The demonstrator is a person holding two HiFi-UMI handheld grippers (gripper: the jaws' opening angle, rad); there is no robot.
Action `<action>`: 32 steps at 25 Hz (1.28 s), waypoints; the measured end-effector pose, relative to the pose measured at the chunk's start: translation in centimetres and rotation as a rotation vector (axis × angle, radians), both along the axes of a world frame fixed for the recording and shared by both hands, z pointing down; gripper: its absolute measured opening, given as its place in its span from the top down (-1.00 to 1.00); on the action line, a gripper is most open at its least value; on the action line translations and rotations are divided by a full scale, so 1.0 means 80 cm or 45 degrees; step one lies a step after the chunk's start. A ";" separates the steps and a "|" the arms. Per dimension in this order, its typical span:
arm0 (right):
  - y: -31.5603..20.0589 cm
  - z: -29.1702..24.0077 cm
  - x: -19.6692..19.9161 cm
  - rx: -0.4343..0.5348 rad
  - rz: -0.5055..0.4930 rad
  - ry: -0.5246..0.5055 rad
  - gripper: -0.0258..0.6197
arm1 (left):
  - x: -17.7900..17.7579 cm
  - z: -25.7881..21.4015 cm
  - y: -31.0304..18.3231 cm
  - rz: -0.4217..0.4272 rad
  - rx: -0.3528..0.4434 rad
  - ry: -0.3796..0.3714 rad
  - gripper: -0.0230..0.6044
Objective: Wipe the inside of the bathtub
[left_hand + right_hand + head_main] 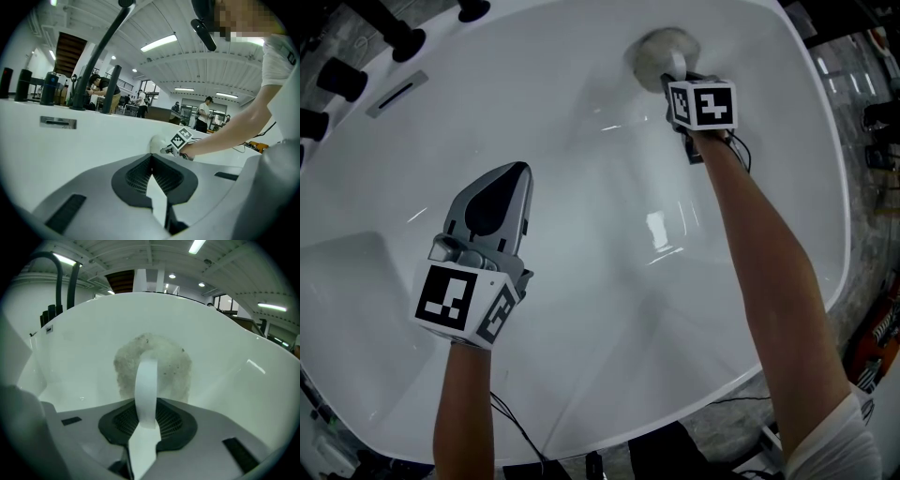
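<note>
Right hand-held gripper (pixel 146 401) pinches only the thin strap (pixel 145 380) of the scrub pad (pixel 171 364) pressed to the bathtub's (pixel 581 234) far wall — a hard stroke may slip it free; left hand-held gripper (pixel 151 158) hovers closed, empty.

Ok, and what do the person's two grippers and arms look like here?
The left gripper and right gripper match: grey plastic bodies tapering to two jaws lined with black ribbed pads, each carrying a white cube with black square markers. A black cable loops off the right one at the wrist. The forearms are bare, with a white short sleeve on the right arm.
</note>
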State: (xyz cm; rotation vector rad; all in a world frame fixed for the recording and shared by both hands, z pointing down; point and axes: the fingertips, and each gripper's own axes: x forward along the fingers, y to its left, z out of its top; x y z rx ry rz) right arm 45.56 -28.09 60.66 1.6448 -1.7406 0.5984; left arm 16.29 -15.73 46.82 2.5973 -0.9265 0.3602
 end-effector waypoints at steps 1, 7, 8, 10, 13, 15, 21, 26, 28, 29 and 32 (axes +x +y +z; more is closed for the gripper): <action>0.000 0.000 -0.006 0.004 0.005 -0.017 0.62 | -0.004 0.000 0.000 -0.004 -0.002 -0.001 0.89; 0.002 -0.002 -0.050 0.009 -0.013 -0.076 0.62 | -0.023 -0.007 0.007 0.003 0.004 -0.007 0.89; 0.002 -0.002 -0.059 0.007 -0.016 -0.088 0.62 | -0.026 -0.008 0.008 0.005 0.005 -0.008 0.89; 0.003 -0.002 -0.075 0.002 -0.026 -0.109 0.62 | -0.035 -0.010 0.011 0.003 0.005 -0.008 0.89; 0.004 -0.004 -0.099 -0.002 -0.044 -0.138 0.62 | -0.051 -0.012 0.017 -0.005 0.005 -0.011 0.89; 0.006 -0.005 -0.118 -0.002 -0.056 -0.161 0.62 | -0.063 -0.012 0.021 -0.016 0.001 -0.015 0.89; 0.012 -0.009 -0.164 -0.008 -0.085 -0.185 0.62 | -0.094 -0.022 0.030 -0.043 0.007 -0.022 0.89; 0.013 -0.010 -0.203 -0.015 -0.114 -0.206 0.62 | -0.128 -0.024 0.032 -0.078 0.005 -0.024 0.89; 0.013 -0.012 -0.219 -0.017 -0.131 -0.206 0.62 | -0.138 -0.024 0.034 -0.083 0.005 -0.025 0.89; 0.013 -0.013 -0.224 -0.018 -0.132 -0.208 0.62 | -0.142 -0.025 0.035 -0.084 0.004 -0.026 0.89; 0.014 -0.014 -0.236 -0.019 -0.125 -0.217 0.62 | -0.155 -0.027 0.038 -0.086 0.005 -0.026 0.89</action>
